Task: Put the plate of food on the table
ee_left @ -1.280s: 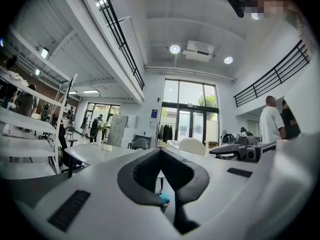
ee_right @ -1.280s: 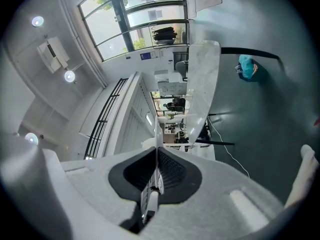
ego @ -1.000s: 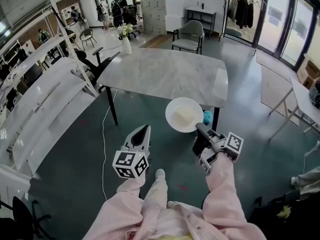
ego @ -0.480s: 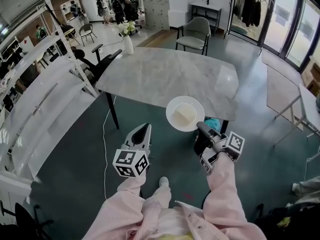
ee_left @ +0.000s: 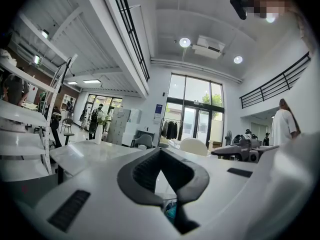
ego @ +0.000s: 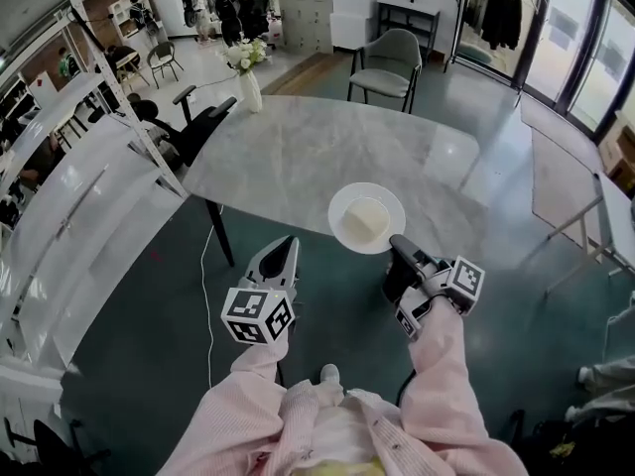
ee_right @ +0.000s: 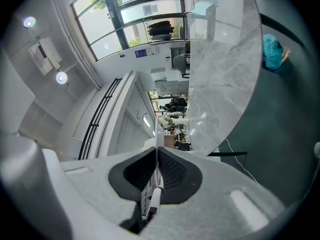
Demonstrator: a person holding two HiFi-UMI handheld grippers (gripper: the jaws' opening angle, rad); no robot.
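A white plate (ego: 367, 218) with a pale piece of food on it hangs level over the near edge of the grey marble table (ego: 298, 152). My right gripper (ego: 394, 242) is shut on the plate's near rim. In the right gripper view the rim (ee_right: 156, 134) shows edge-on as a thin white line between the pads, with the table (ee_right: 225, 74) beyond. My left gripper (ego: 293, 244) is held left of the plate, short of the table, empty, tips together. In the left gripper view (ee_left: 160, 151) the plate (ee_left: 192, 146) shows to its right.
A vase of flowers (ego: 248, 72) stands at the table's far left corner. A grey armchair (ego: 387, 62) is behind the table, a dark office chair (ego: 189, 117) at its left end. White racking (ego: 79, 186) runs along the left. A teal object (ee_right: 272, 51) lies on the floor.
The table has come closer. The plate, earlier over the floor in front of the table's edge, now hangs over the tabletop. Both grippers keep their state.
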